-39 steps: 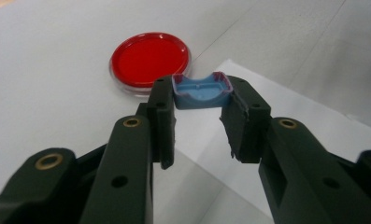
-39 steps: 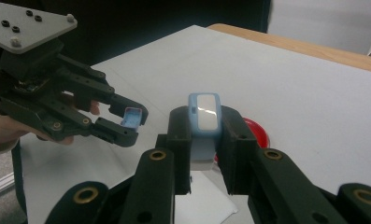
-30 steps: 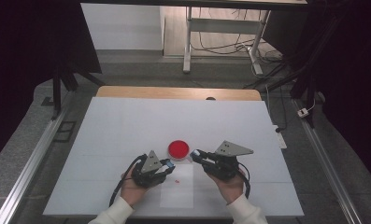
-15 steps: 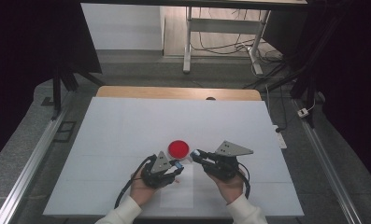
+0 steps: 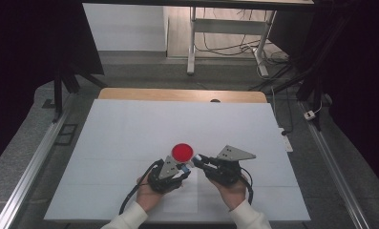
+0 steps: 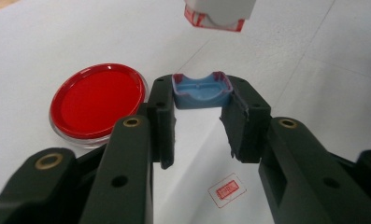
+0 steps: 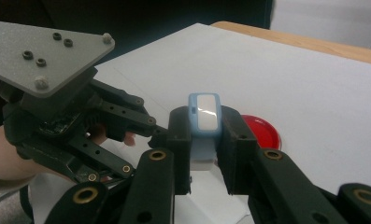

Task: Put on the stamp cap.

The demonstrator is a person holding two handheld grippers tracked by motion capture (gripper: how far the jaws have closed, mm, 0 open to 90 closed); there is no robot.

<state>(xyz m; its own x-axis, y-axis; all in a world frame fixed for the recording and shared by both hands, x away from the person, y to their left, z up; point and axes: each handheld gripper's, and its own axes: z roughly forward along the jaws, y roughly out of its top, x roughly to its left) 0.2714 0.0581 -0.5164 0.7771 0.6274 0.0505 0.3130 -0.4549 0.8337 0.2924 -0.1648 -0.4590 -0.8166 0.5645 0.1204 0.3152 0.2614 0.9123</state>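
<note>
I have the white tabletop (image 5: 130, 138) spread wide in the high view, with bare sheet to the left, right and far side of my hands; its wooden far edge (image 5: 177, 94) is well away, while the near edge sits just under my wrists. Both hands work close together near the middle of the near half.

The red dish (image 5: 183, 152) lies flat on the tabletop just beyond the two grippers, near their tips but apart from them. In the left gripper view it sits just left of the jaws.

My right gripper (image 7: 205, 135) points toward the left one, its jaws pressed onto a small blue-and-white case (image 7: 204, 116), which stands upright between the pads with its blue rim and white face above them.

My left gripper (image 6: 198, 100) has its jaws pinching a small light-blue cap (image 6: 201, 90) right at the tips, one pad on each end of it, hollow side toward the camera. The white end of the case hangs just above and beyond the cap, apart from it. A small red-printed label (image 6: 226, 189) lies on the tabletop below the jaws.
</note>
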